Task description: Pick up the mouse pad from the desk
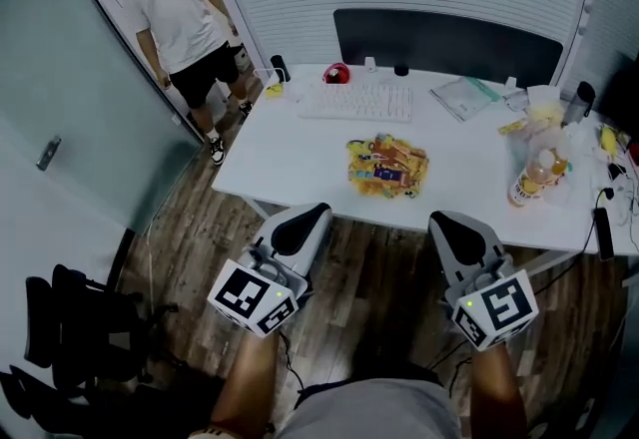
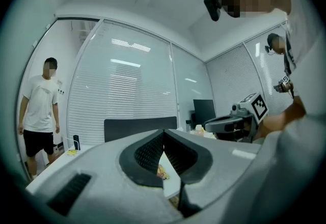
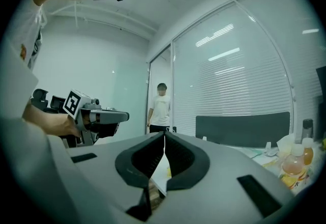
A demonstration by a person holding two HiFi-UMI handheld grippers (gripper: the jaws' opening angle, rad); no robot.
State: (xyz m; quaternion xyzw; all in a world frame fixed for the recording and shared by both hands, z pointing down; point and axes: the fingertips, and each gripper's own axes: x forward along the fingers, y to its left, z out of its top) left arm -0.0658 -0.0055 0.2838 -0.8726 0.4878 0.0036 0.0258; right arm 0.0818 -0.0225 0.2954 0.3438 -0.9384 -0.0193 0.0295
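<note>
A flat yellow-and-orange patterned piece, which I take for the mouse pad (image 1: 387,166), lies on the white desk (image 1: 290,163) near its front edge. A sliver of it shows between the left jaws (image 2: 162,171). My left gripper (image 1: 305,222) and right gripper (image 1: 449,227) are held side by side over the wooden floor, just short of the desk's near edge and pointing level at it. Both are shut with nothing between the pads. The left gripper view shows its jaws met (image 2: 164,131), and the right gripper view shows the same (image 3: 164,134). The pad sits ahead, between the two.
A white keyboard (image 1: 356,102), a red object (image 1: 337,74), papers (image 1: 464,96) and a drink bottle (image 1: 534,178) among clutter are on the desk. A dark partition (image 1: 449,43) backs it. A person (image 1: 180,18) stands at the far left; a black chair (image 1: 60,327) is near left.
</note>
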